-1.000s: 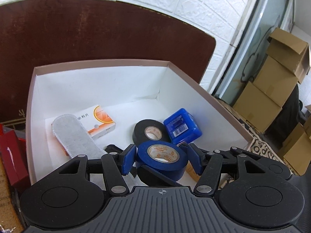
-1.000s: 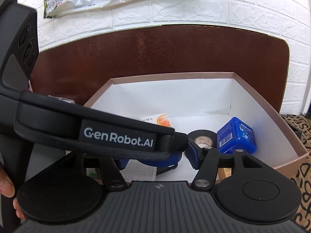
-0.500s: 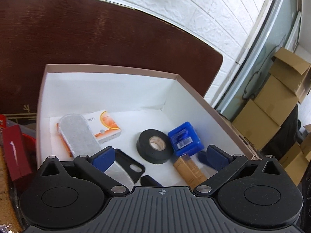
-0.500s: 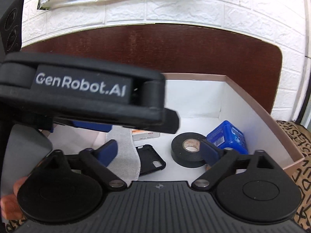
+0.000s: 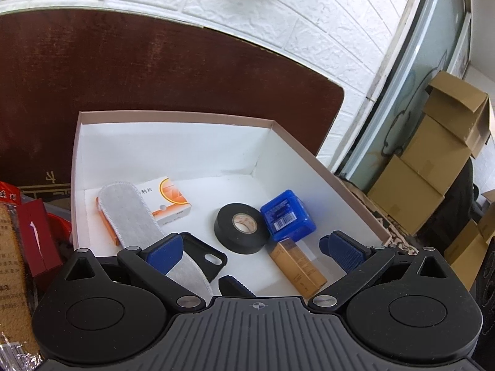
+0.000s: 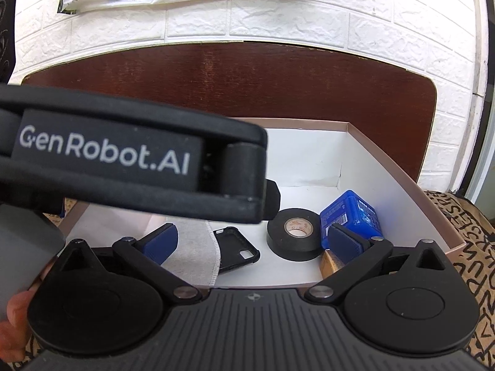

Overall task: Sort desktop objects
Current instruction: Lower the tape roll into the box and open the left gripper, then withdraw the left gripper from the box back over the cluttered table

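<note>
Now your left gripper (image 5: 256, 249) and right gripper (image 6: 252, 241) both gape released, jaws just opened, nothing between them; the black tape roll (image 5: 240, 228) lies mid-frame in the white box (image 5: 173, 114); dark wooden board behind, cardboard cartons (image 5: 433, 167) at right.

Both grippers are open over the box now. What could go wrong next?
1. The left gripper and right gripper hang close together over the box, so they might bump.
2. The grey insole lies across the phone case and medicine box; grabbing one could drag the others.
</note>
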Available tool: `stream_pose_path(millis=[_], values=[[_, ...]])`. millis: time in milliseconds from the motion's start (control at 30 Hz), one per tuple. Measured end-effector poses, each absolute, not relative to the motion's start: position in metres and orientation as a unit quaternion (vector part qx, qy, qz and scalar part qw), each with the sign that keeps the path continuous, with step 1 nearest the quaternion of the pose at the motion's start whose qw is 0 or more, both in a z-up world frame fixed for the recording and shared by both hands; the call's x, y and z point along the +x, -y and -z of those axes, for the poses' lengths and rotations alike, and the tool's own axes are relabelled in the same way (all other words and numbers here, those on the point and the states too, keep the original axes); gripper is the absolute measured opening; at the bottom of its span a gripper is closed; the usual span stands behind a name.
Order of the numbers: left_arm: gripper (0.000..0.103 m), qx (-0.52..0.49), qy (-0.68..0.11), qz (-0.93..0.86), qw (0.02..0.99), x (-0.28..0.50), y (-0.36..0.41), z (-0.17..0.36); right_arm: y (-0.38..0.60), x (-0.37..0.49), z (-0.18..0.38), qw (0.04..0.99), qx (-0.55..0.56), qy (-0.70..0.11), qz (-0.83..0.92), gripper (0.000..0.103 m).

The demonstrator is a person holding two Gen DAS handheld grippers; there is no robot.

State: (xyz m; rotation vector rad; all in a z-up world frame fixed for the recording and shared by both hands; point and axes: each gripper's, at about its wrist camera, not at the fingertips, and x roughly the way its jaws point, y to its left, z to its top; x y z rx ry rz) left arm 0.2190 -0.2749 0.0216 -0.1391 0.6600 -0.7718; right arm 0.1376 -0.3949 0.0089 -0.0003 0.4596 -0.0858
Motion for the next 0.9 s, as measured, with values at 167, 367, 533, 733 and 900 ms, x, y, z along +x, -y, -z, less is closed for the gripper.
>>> stream_pose_path(millis=[167,367,533,733,900], values=[[0.103,-0.065,-0.311,0.373,0.872,0.209,0.270,-0.026,0.393,0.128,-0.012,0.973,0.005,-0.224,0.049,0.103],[0.103,-0.058,-0.304,0.376,0.873,0.193,0.265,-0.031,0.393,0.128,-0.021,0.974,0.011,-0.220,0.053,0.103],[0.103,-0.053,-0.299,0.379,0.874,0.180,0.261,-0.033,0.391,0.123,-0.023,0.975,0.012,-0.215,0.052,0.103],[0.103,-0.048,-0.294,0.378,0.877,0.165,0.254,-0.036,0.387,0.112,-0.027,0.976,0.016,-0.210,0.052,0.103],[0.103,-0.048,-0.285,0.366,0.885,0.149,0.243,-0.037,0.383,0.102,-0.031,0.978,0.017,-0.205,0.042,0.103]])
